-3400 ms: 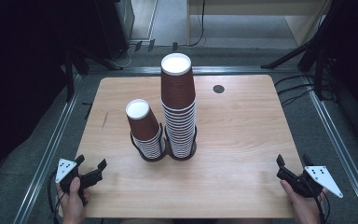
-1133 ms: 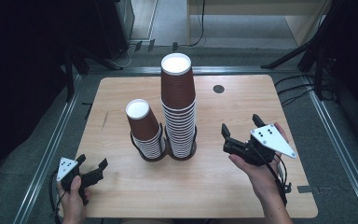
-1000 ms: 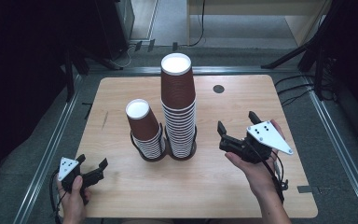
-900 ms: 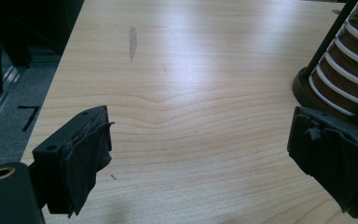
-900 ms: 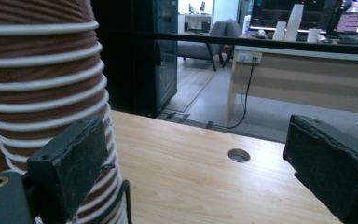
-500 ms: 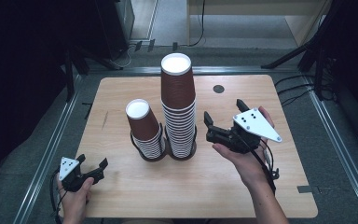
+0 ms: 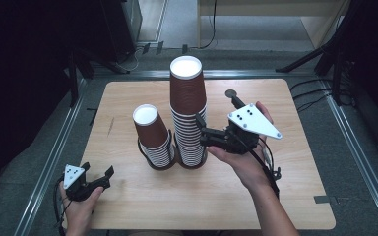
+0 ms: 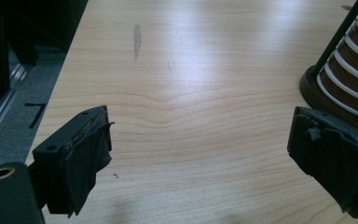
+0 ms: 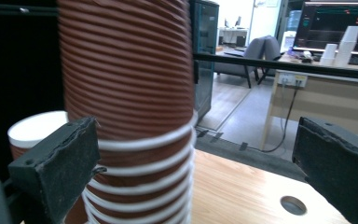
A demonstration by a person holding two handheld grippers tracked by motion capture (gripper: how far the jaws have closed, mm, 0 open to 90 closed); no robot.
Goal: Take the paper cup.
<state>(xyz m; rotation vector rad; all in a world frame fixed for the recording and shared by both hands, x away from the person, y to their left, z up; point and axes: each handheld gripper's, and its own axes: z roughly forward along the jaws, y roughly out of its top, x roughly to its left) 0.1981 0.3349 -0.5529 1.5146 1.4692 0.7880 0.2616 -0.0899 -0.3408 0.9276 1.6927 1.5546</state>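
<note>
Two stacks of upturned brown paper cups stand mid-table in black ring holders: a tall stack (image 7: 188, 113) and, to its left, a short stack (image 7: 152, 135). My right gripper (image 7: 216, 109) is raised at the tall stack's right side. Its jaws have just been opening and stand wide. In the right gripper view the tall stack (image 9: 130, 93) rises between them, close against the left pad (image 9: 60, 168) and far from the other; right gripper (image 9: 196, 172). My left gripper (image 7: 97, 170) rests open and empty at the front left corner, left gripper (image 8: 205, 163), with the short stack's base (image 8: 349, 70) ahead at right.
A round hole (image 7: 230, 93) lies in the wooden table (image 7: 285, 196) just behind the right gripper. A dark smear (image 8: 136, 35) marks the wood far left. Metal rails (image 7: 54, 157) run along both table sides, with black stands behind.
My right gripper has moved left and up to the tall stack, and its jaws have spread wider. The left gripper and both stacks have stayed put.
</note>
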